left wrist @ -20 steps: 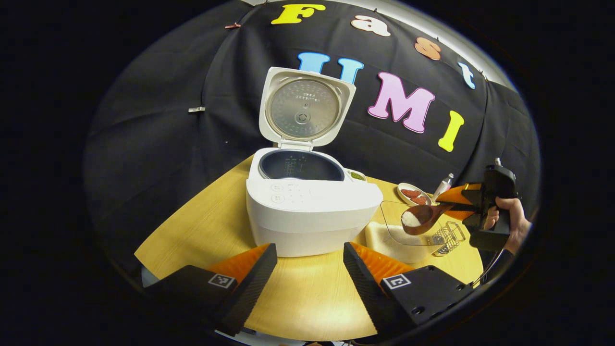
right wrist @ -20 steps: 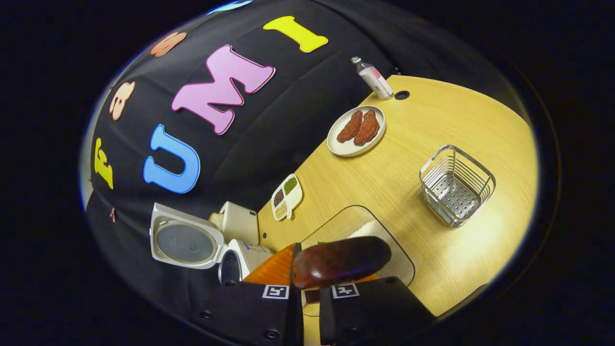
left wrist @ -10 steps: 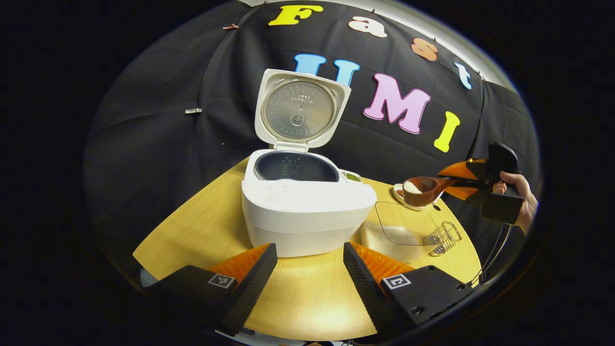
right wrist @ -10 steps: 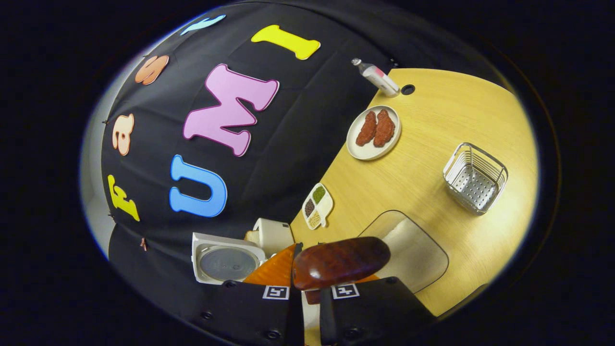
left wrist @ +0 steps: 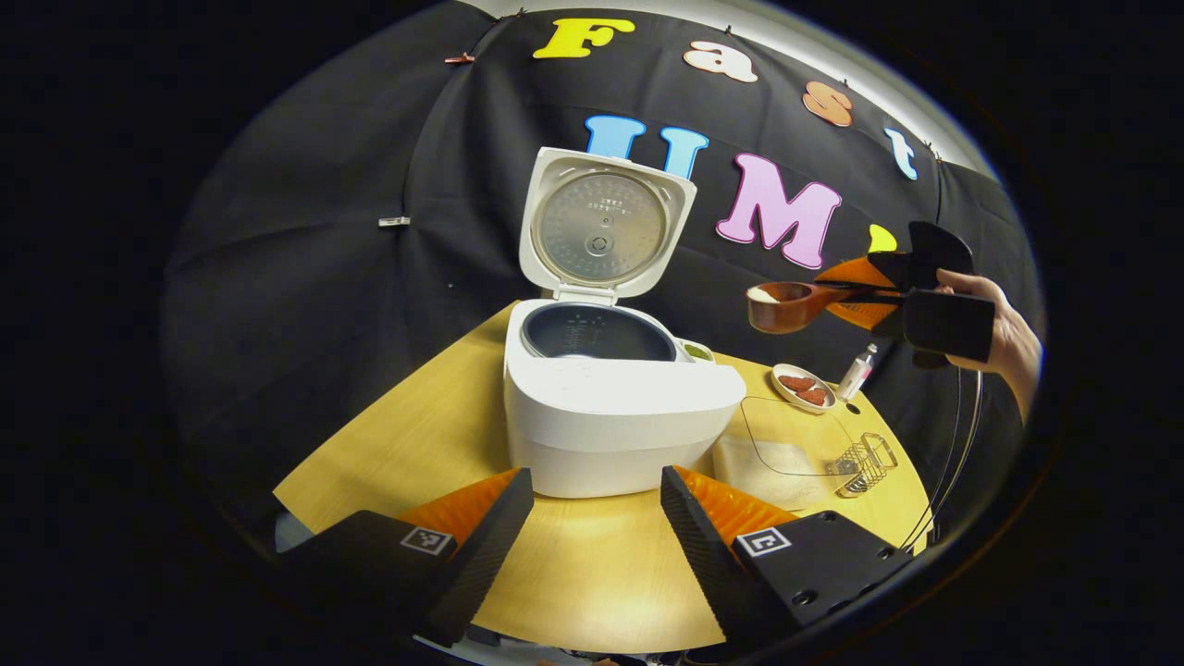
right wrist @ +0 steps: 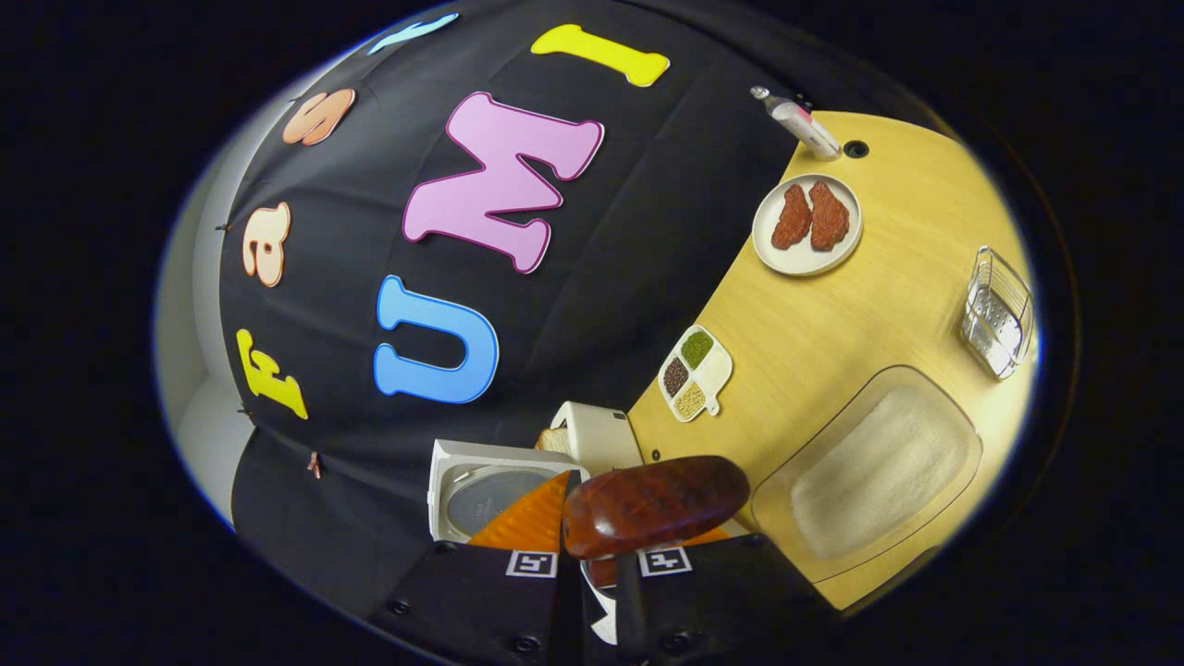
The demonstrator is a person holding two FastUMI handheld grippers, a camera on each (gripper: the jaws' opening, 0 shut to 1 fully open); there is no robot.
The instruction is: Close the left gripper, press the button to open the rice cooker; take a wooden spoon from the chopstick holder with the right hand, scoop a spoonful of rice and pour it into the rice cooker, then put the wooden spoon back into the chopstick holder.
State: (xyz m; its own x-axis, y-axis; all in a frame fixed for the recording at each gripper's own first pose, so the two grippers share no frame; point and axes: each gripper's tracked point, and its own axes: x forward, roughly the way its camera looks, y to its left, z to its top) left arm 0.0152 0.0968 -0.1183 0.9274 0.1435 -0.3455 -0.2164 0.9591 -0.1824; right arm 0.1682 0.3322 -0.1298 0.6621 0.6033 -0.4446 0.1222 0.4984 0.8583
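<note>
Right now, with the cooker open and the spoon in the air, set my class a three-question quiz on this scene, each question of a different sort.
1. True or false: the rice cooker has its lid raised.
2. What does the wooden spoon carry? A) rice B) green beans C) nothing
3. Fill in: the right gripper holds the spoon to the ___ of the cooker in the left gripper view, level with the lid.

Key: 1 true; 2 A; 3 right. The left gripper hangs with jaws apart over the table, holding nothing.
</note>
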